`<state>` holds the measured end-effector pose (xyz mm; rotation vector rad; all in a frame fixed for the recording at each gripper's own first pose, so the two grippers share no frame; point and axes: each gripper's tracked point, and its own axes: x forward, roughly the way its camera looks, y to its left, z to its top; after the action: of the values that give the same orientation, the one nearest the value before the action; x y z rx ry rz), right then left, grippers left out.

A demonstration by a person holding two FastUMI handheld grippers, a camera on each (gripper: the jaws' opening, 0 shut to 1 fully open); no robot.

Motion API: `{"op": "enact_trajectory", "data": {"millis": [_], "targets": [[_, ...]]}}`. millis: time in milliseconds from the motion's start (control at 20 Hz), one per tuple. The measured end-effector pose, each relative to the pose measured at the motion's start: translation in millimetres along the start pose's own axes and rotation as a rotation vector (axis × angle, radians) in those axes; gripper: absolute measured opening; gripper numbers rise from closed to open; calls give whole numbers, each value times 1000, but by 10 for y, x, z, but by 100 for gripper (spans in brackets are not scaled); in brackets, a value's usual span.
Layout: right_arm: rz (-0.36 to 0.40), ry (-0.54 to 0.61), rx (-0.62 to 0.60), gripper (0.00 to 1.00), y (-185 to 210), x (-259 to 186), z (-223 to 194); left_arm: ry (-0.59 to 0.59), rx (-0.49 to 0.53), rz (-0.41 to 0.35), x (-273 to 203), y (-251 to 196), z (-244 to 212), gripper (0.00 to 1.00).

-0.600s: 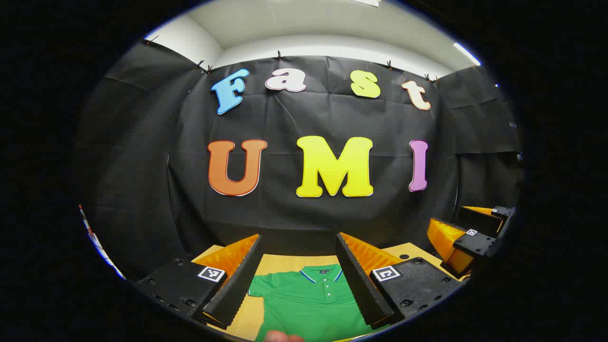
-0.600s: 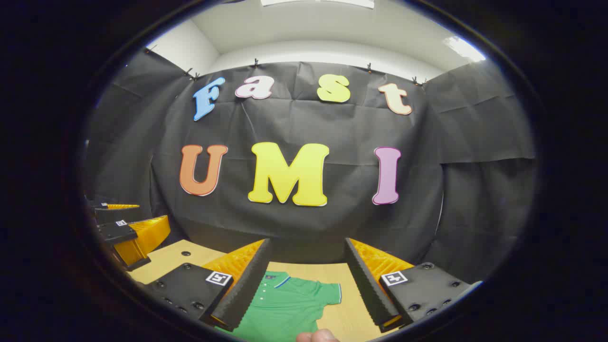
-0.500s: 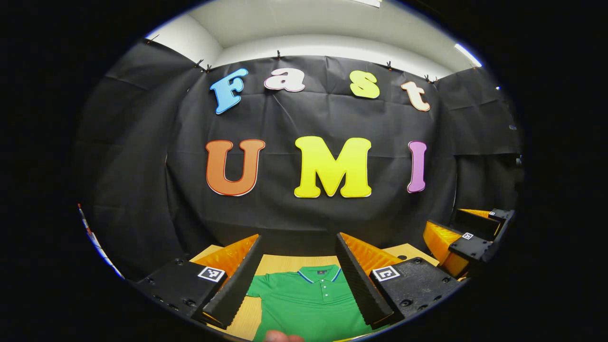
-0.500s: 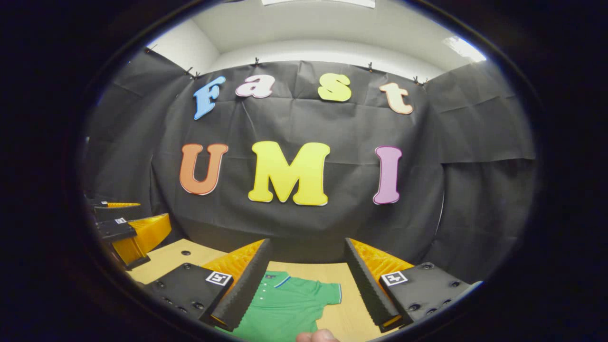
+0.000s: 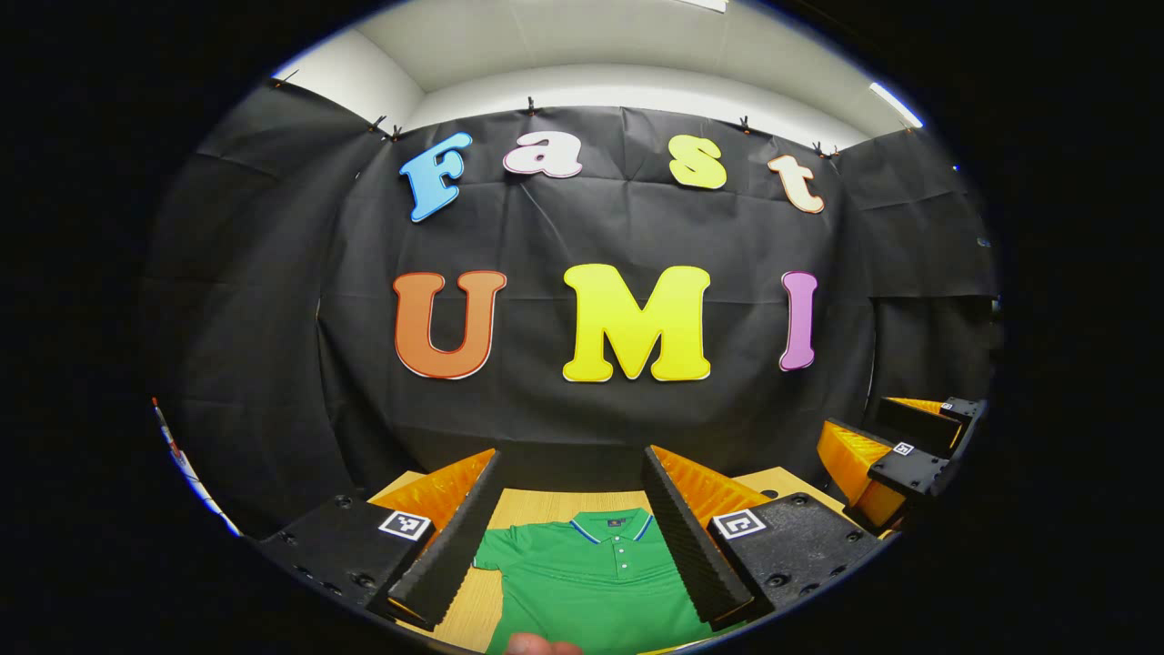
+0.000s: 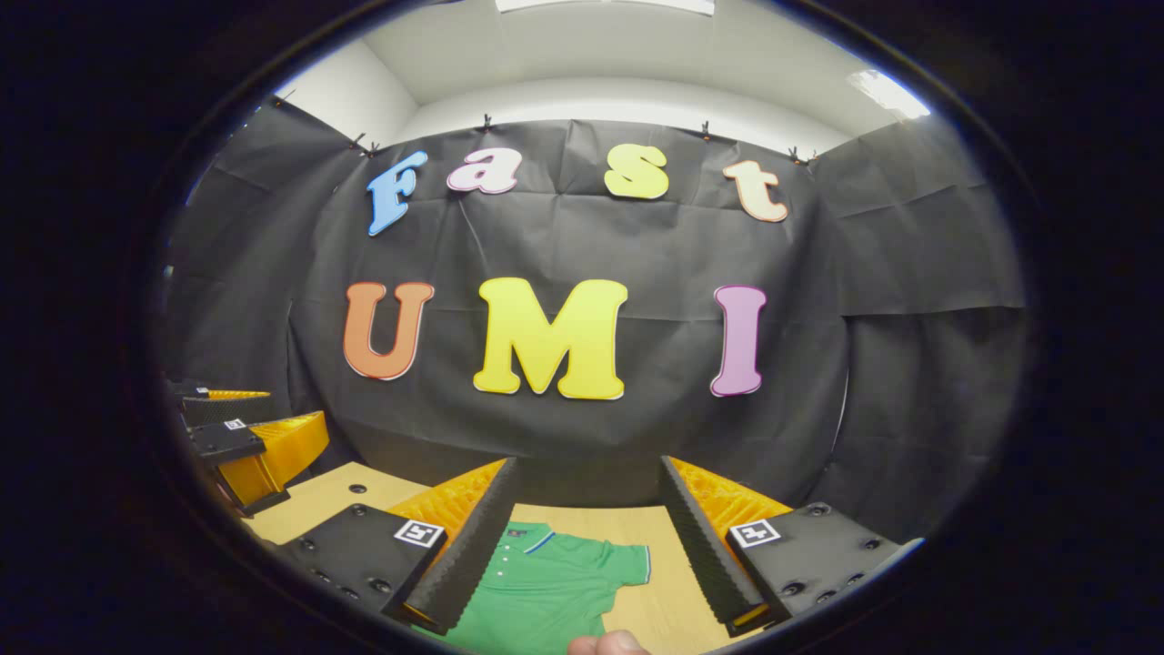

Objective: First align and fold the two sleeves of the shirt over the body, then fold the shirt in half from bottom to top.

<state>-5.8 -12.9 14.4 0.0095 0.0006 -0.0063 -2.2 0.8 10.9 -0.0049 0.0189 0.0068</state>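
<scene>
green shirt flat (unfolded), table

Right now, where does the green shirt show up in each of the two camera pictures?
Left gripper view: the green shirt lies at the bottom centre, between that gripper's two fingers, collar toward the wall.
Right gripper view: the shirt lies at the bottom, just left of centre, with one short sleeve spread out to the right.
Shared landmark: the shirt's collar, on the wooden table.
</scene>
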Motion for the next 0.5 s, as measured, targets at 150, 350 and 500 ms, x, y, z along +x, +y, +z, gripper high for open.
{"op": "enact_trajectory", "data": {"millis": [150, 350, 500], "targets": [[-4, 6, -19, 94, -12, -30, -40, 10, -7, 9, -18, -1, -29, 96], [18, 10, -23, 98, 38, -58, -55, 17, -3, 20, -54, 47, -72, 96], [22, 25, -21, 94, 61, -71, -96, 10, 3, 19, -60, 50, -54, 97]]}}
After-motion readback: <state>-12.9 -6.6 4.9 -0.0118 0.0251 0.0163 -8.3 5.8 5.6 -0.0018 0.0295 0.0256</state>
